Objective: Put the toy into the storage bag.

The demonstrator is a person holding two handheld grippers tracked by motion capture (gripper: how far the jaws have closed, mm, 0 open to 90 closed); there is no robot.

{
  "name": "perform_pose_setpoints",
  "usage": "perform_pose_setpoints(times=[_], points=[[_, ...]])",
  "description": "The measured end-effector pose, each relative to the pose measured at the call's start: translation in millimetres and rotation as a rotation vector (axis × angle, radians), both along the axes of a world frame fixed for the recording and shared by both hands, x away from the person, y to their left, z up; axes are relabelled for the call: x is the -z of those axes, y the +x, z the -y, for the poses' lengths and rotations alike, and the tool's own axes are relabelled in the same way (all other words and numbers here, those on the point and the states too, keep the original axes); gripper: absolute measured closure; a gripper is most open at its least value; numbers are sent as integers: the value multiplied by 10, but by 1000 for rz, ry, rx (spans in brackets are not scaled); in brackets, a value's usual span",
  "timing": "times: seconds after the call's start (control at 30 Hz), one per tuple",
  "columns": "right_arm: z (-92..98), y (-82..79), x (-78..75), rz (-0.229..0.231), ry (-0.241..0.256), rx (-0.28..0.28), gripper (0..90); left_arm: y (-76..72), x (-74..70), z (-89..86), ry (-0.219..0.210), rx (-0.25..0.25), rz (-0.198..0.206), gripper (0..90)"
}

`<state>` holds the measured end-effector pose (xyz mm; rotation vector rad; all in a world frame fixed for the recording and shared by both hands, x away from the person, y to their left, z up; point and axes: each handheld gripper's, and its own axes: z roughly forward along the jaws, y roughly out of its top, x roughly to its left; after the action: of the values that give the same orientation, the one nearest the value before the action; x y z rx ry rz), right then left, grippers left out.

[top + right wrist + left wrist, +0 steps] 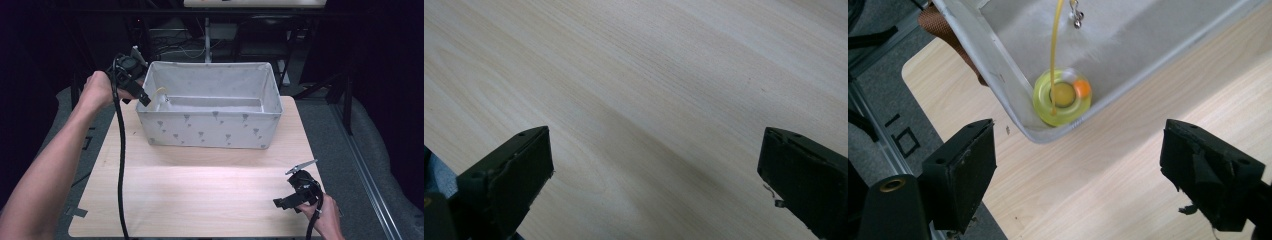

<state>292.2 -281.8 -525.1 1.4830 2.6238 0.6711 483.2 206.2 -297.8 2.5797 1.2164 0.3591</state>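
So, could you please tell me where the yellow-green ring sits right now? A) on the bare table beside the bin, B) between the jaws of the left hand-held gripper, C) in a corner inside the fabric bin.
C: the yellow-green ring lies in a corner on the floor of the fabric bin, beyond the left hand-held gripper, whose open jaws hold nothing.

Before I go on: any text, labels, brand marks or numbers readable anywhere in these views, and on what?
None can be read.
Fabric bin: a repeated small grey motif, a pattern and not lettering.
Yellow ring-shaped object in the bin's corner: no print visible.
Left tongs and right tongs: plain black pads, no markings.
Wooden table: bare wood grain.
Dark background: too dim to make out any signs.
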Motion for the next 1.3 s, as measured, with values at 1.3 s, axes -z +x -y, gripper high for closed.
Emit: perform_pose_setpoints(times=[1.3], points=[[-24, -6, 7, -12, -13, -5, 19, -1726, 1534, -374, -103, 12, 25, 0]])
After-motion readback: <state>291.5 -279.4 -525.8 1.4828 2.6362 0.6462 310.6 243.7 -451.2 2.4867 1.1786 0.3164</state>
